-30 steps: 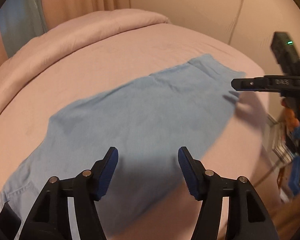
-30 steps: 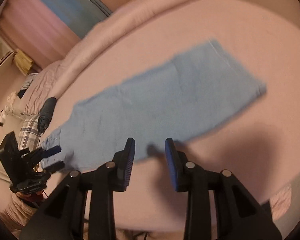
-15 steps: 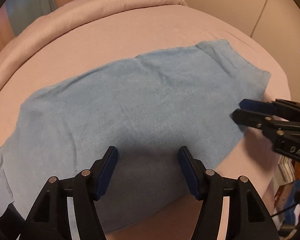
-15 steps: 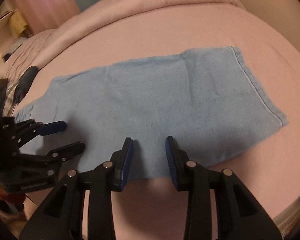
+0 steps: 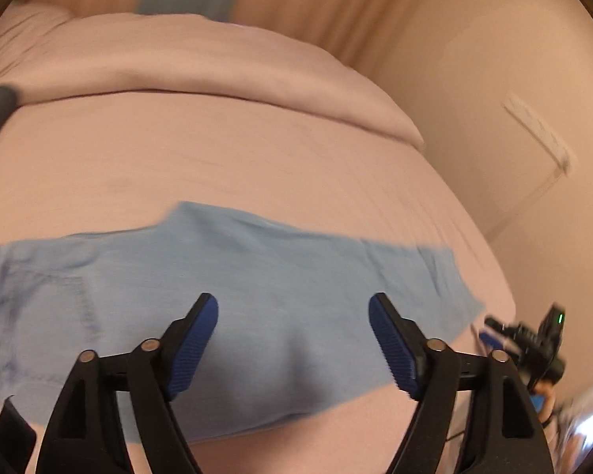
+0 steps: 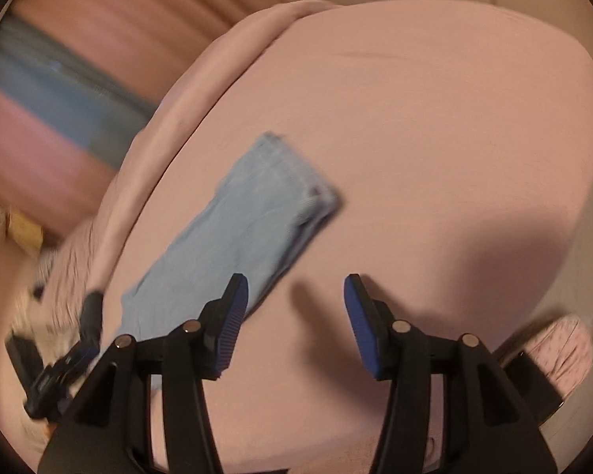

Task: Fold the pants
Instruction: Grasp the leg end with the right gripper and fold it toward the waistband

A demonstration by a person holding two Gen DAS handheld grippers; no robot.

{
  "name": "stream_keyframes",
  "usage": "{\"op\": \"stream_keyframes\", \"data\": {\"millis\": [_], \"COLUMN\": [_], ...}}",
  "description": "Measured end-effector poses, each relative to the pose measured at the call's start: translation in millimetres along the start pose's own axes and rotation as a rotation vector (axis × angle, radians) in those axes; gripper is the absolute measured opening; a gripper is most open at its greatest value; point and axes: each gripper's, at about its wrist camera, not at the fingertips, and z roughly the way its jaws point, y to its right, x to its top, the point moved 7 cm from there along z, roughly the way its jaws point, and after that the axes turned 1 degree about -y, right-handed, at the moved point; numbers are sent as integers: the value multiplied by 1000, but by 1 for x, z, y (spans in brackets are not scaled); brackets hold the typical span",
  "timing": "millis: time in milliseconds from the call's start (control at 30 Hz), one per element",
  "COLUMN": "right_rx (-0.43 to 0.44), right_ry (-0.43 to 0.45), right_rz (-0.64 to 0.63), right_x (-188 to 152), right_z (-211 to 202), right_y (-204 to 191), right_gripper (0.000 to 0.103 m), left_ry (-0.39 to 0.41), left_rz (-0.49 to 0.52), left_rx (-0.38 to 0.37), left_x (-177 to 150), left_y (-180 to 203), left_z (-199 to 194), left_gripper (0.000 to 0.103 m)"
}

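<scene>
A: Pants [image 5: 257,316] lay flat along the near edge of the bed [image 5: 257,150]. Left gripper [image 5: 292,335] and right gripper [image 6: 296,316] had just been opening; both gaped, nothing between the pads.

B: Risk?

A: A shallow pinch would likely catch one layer only, and the fold would skew. Far side was bare sheet, plenty of room; the near hem sat close to the drop-off.

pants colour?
Light blue pants, plain; clearest in the left wrist view.
</scene>
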Motion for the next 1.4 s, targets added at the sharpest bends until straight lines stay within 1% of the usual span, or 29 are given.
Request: {"op": "stream_keyframes", "data": {"millis": [33,100,167,200,233,300,367,400,433,467,500,567,667,733,800,867,933,1033,1100,1167,1233,1300,1400], "right_rx": [0,-7,-47,-61,-68,-89,-108,-132,-138,-116,-97,-98,-126,-111,-103,-64,-11,53,78,74,64,49,21], "right_ry": [2,4,10,15,24,41,51,53,53,50,51,61,96,112,124,123,102,51,15,-10,-43,-53,-34], "right_rz": [5,-15,-26,-24,-24,-35,-45,-54,-52,-26,-6,-21,-146,-266,-393,-518,-629,-751,-818,-868,-906,-939,-983], "right_x": [3,9,15,18,16,20,21,20,19,19,21,21,21,18,10,-7,-31,-72,-98,-114,-134,-146,-152], "right_z": [2,7,16,20,30,33,34,32,29,27,28,22,18,15,12,11,14,27,40,56,69,77,82], "right_y": [0,-3,-7,-2,-15,-16,-16,-13,-10,-7,-10,-17,-47,-83,-120,-159,-195,-235,-250,-260,-260,-258,-260], "right_gripper": [52,54,53,54,54,54,46,32,24,23,17,15,13,13,13,13,13,13,13,13,13,13,13], "left_ry": [26,51,57,66,70,51,-7,-31,-54,-74,-92,-120,-131,-134,-135,-131,-127,-133,-137,-152,-191,-245,-293], "left_rz": [-44,-82,-115,-136,-148,-172,-198,-213,-230,-242,-247,-256,-270,-284,-294,-291,-278,-279,-282,-283,-284,-299,-310], "left_rx": [13,21,22,8,-3,-16,-42,-51,-51,-43,-38,-33,-41,-49,-76,-98,-115,-193,-251,-303,-363,-401,-416], "left_x": [2,-1,-7,-11,-15,-21,-29,-31,-34,-36,-39,-42,-41,-41,-39,-36,-34,-27,-22,-17,-13,-13,-14], "left_y": [-12,-21,-30,-34,-35,-35,-40,-42,-45,-48,-49,-50,-48,-51,-53,-51,-47,-33,-24,-12,1,13,26], "left_z": [-7,-13,-19,-21,-21,-18,-12,-8,-4,0,2,8,14,14,10,7,7,11,17,29,47,68,90], "left_gripper": [81,82,82,82,82,82,82,82,82,82,82,82,82,82,82,82,82,82,82,82,82,82,82]}}
